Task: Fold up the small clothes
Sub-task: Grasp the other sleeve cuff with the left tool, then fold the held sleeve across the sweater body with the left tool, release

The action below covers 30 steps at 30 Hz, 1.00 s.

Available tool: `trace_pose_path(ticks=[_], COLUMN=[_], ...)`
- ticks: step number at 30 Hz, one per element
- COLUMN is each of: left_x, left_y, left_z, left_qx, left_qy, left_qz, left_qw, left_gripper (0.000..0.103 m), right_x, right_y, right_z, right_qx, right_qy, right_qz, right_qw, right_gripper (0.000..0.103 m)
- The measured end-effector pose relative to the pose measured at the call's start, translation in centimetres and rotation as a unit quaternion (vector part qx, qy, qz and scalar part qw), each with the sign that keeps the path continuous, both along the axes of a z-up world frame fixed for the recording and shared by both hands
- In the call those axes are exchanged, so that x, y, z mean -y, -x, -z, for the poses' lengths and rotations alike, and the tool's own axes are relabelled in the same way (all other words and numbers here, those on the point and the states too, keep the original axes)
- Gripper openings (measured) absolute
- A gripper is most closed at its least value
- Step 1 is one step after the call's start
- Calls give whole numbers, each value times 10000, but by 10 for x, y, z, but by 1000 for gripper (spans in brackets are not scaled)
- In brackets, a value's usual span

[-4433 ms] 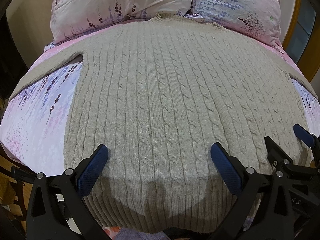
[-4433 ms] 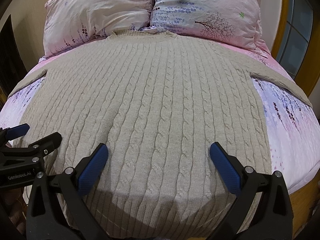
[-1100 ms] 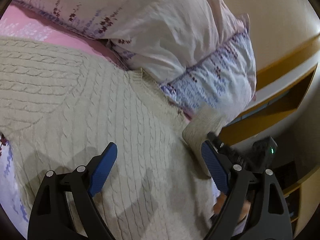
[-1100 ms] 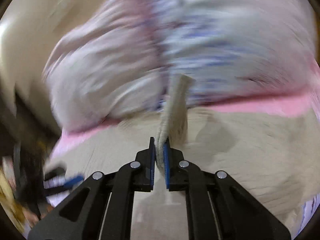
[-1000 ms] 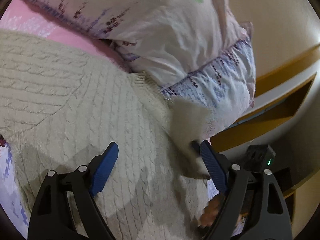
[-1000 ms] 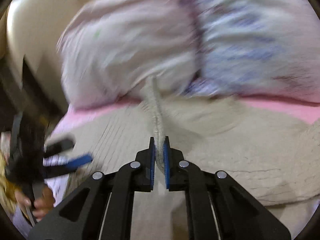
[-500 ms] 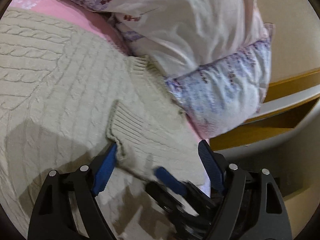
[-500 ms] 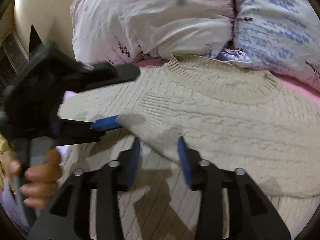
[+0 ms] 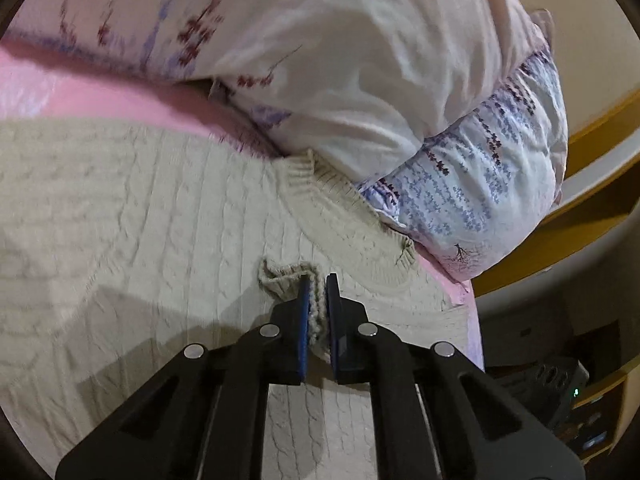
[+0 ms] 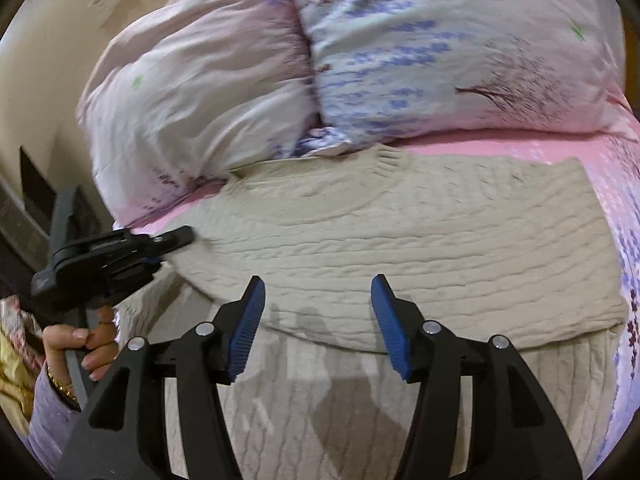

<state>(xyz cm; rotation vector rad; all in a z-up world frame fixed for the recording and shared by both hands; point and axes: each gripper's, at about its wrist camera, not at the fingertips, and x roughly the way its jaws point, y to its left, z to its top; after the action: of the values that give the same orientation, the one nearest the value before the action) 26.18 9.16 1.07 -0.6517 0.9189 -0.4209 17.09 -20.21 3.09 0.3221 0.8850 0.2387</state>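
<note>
**Q:** Jaws first, nearest the lenses. What do I have?

**A:** On my left gripper [image 9: 316, 300] the blue pads are clamped on a bunched fold of the beige cable-knit sweater [image 9: 160, 208]; it looks like a ribbed cuff, though the pads cover most of it. On my right gripper [image 10: 316, 312] the jaws are opening, with nothing between them; the sweater lies below.

**Q:** And the sweater itself?

**A:** Spread on the pink bedsheet [image 9: 80, 92], one sleeve folded across the chest as a broad band in the right wrist view. Its hem is cut off by the lower frame edge in both views.

**Q:** Farther out?

**A:** At the left of the right wrist view, the person's hand [image 10: 86, 344] grips the left tool's handle; its fingertips are hidden there behind its own black body. Beyond the ribbed collar [image 9: 316, 184] lie two floral pillows [image 10: 440, 52], overlapping part of the neckline. The wooden bed frame [image 9: 592, 128] beyond is blurred.
</note>
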Motion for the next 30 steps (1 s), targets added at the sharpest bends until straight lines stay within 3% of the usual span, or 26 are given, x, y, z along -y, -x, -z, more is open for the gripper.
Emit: trace_pose_path(ticks=[3,9,15,16,18,20,23,25,27,30], left_x=[-2,-6,-30,-39,-74,-110,-173,-216,-256,-285], left_y=[-2,1,29,37,63,89,123,141,156,164], left_z=[-9,16,2,-2,-12,-17,-18,-11,-1,11], left_qx=[244,-168,-15,36,147,247,90,-206,-547,-782], left_qy=[-402,-936,-648,-615,-555,-577,-611,-533,-324,27], left_qz=[-37,-24,-61,-126,-514,-986,-1786,-2434,-3093,-3600], left_qw=[9989,9955,9979,9980,9970,9931,9820,9682,9488,9297], left_gripper=[7,8,11,15,53,61,61,61,61,56], right_x=[-2,-13,-38,-42,-43,-40,-37,-36,-37,-38], right_y=[-2,-6,-13,-13,-12,-14,-15,-15,-16,-15], right_z=[5,15,25,26,26,27,26,26,26,27], right_qx=[-55,-236,-382,-385,-386,-402,-436,-451,-455,-446], right_qy=[20,287,1046,1114,1090,928,738,661,622,585], right_qz=[40,-25,-284,-331,-352,-314,-270,-246,-223,-201], right_qw=[10000,9993,9934,9925,9927,9944,9960,9965,9968,9971], right_gripper=[58,64,79,80,84,85,87,88,89,89])
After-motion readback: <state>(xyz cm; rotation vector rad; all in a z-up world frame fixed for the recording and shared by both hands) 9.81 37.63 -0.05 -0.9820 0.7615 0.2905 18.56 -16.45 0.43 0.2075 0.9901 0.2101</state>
